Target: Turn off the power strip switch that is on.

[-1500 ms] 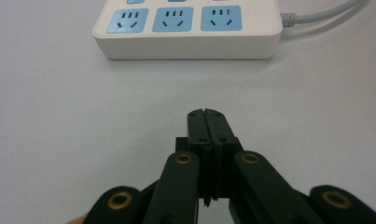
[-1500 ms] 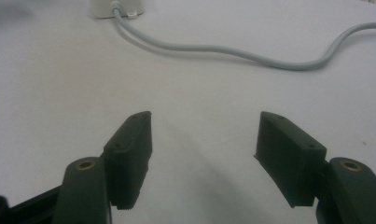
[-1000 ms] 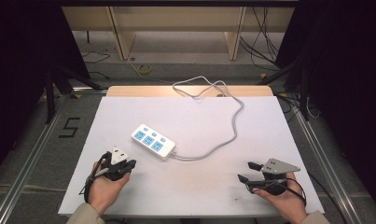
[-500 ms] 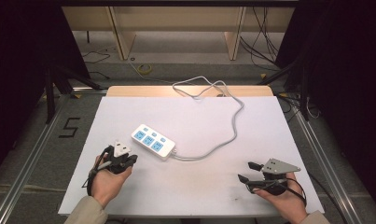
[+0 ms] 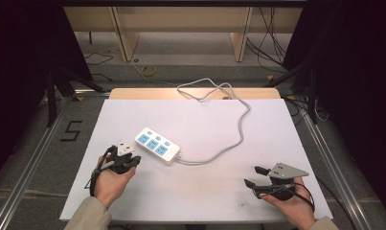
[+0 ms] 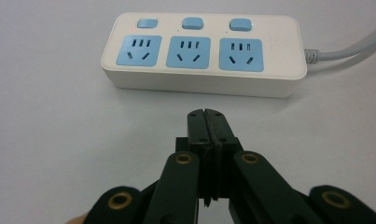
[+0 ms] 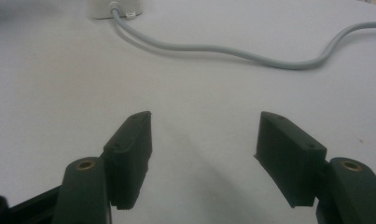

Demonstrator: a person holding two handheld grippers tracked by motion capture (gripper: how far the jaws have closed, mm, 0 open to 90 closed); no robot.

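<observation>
Black jaws on our left gripper are clenched flat together with nothing between them, tips aimed at the power strip just ahead. In the left gripper view the strip sits at 12 o'clock from the tips, near but apart, long side facing us, three blue sockets in a row and three blue switches behind them.

Our read: the closed tips are meant as a poker for one of those switches. To do it well:
- keep the jaws pinched shut so the tip stays one stiff point
- come over the front edge and the socket row, then press down on a single switch (middle one is dead ahead, so least steering)
- push straight down, not forward; the strip is light and loose on the white table and will likely skate toward 12 o'clock if shoved

Right gripper is spread wide, holding nothing, parked over bare table. In the high view it sits at roughly 4 o'clock from the strip, well apart. The grey cord runs across at 12 o'clock in its own view. If the strip slides, we'd bring that gripper in to brace the cord end (can't tell yet whether that's needed).
</observation>
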